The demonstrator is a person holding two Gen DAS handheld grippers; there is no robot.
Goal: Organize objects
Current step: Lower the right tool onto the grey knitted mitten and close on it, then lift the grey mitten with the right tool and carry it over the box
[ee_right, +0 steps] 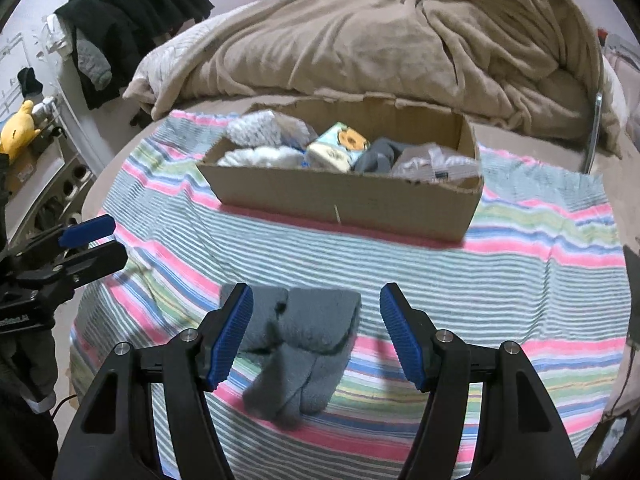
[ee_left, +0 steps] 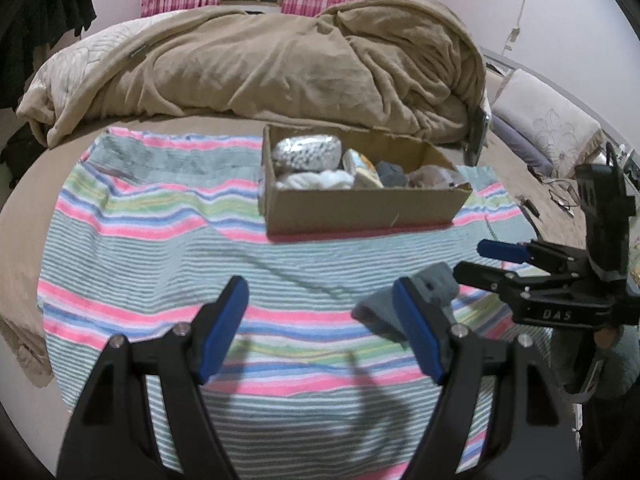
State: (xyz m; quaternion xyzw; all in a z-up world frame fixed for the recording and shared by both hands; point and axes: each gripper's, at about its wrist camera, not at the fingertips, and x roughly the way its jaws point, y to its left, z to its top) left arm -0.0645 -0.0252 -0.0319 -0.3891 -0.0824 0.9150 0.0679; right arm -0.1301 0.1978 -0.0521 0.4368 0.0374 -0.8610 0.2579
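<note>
A grey folded sock pair (ee_right: 298,346) lies on the striped towel (ee_right: 500,276), between the fingers of my open right gripper (ee_right: 316,334), nearer the left finger. It also shows in the left wrist view (ee_left: 434,286), partly behind my left gripper's right finger. My left gripper (ee_left: 320,326) is open and empty above the towel, left of the socks. A cardboard box (ee_right: 348,204) farther back holds several rolled sock pairs: white, patterned, grey and beige. The box also shows in the left wrist view (ee_left: 360,210).
The towel (ee_left: 160,240) lies on a bed. A bunched beige blanket (ee_left: 280,60) sits behind the box. Dark clothes (ee_right: 132,24) hang at the left wall above a yellow plush toy (ee_right: 18,128). Pillows (ee_left: 544,120) and cables (ee_left: 560,196) lie at the right.
</note>
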